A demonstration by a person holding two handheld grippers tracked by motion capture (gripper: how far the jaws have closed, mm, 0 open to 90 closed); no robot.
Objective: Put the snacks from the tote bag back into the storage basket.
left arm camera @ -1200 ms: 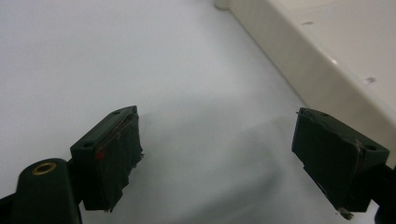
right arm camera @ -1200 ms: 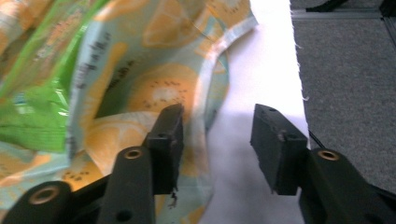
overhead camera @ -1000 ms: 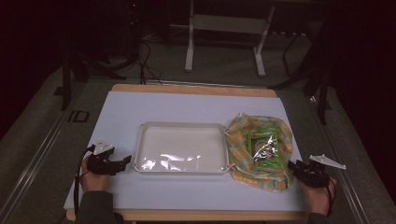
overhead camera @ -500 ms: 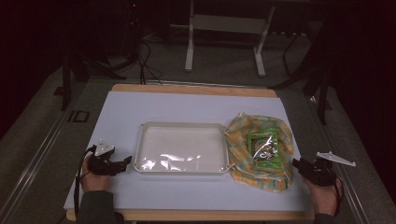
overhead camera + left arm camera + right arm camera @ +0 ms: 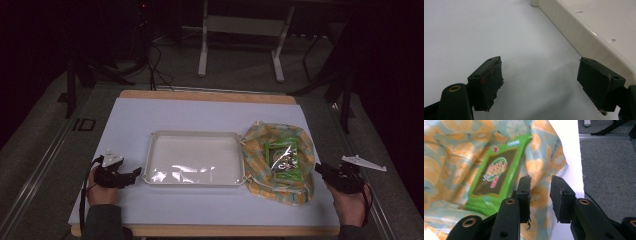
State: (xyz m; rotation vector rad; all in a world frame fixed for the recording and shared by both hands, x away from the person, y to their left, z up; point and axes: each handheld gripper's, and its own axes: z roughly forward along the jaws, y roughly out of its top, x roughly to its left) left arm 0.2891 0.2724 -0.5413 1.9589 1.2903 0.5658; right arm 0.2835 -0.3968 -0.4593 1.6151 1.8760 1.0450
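Altogether one tray [image 5: 195, 159], one cloth [image 5: 300, 145], one packet [image 5: 282, 160]

Bench [image 5: 165, 120]: a white top with a wooden edge showing along the far and near sides.
Tray [image 5: 192, 180]: a cream, shallow, rectangular tray lies flat at the middle of the bench, empty inside.
Cloth [image 5: 300, 145]: an orange-and-green printed cloth lies crumpled just right of the tray, touching its right rim, near the bench's right edge.
Packet [image 5: 281, 160]: a green packet rests on the cloth, not on the bench itself.
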